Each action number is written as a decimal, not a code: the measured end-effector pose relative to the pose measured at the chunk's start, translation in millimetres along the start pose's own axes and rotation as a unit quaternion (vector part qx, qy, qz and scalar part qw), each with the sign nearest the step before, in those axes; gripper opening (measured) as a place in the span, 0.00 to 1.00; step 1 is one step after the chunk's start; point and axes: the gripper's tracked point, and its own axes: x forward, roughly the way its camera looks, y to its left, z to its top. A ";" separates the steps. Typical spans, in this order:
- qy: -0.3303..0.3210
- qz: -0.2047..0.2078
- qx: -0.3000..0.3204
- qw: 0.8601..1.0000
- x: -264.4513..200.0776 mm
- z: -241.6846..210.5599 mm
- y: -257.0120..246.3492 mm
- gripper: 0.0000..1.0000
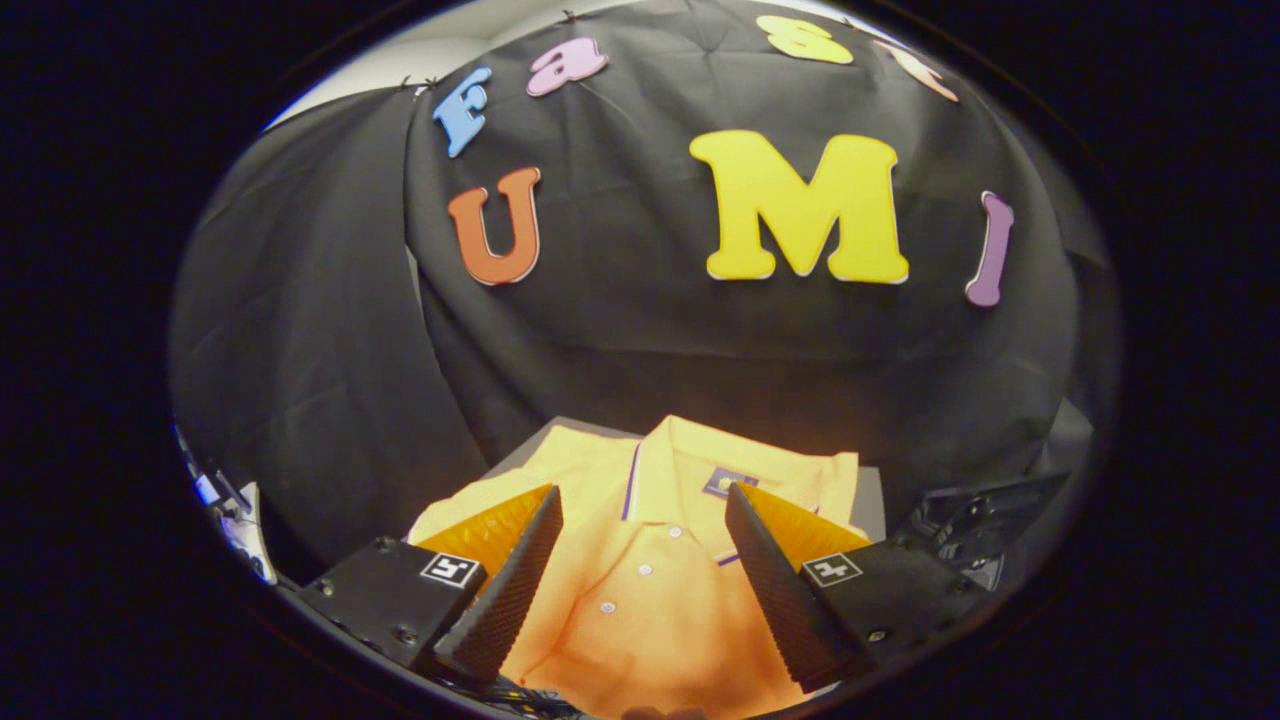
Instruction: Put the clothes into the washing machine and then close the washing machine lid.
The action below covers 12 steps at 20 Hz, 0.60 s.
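Note:
A folded yellow-orange polo shirt (640, 560) with small white buttons and a purple-trimmed collar lies flat on a grey surface (872, 500), directly below and just ahead of my fingers. My gripper (645, 505) is open, its two fingers spread wide above the shirt's button placket, one on each side of it. Nothing is held between them. The collar and its label lie just beyond the fingertips.
The black cloth wall hangs close behind the shirt. A dark, angular piece of equipment (970, 525) sits to the right of the shirt. At the far left, a small white and blue object (235, 525) shows near the cloth.

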 end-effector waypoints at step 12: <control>0.081 -0.025 -0.053 0.995 24.2 -65.8 -4.8 1.00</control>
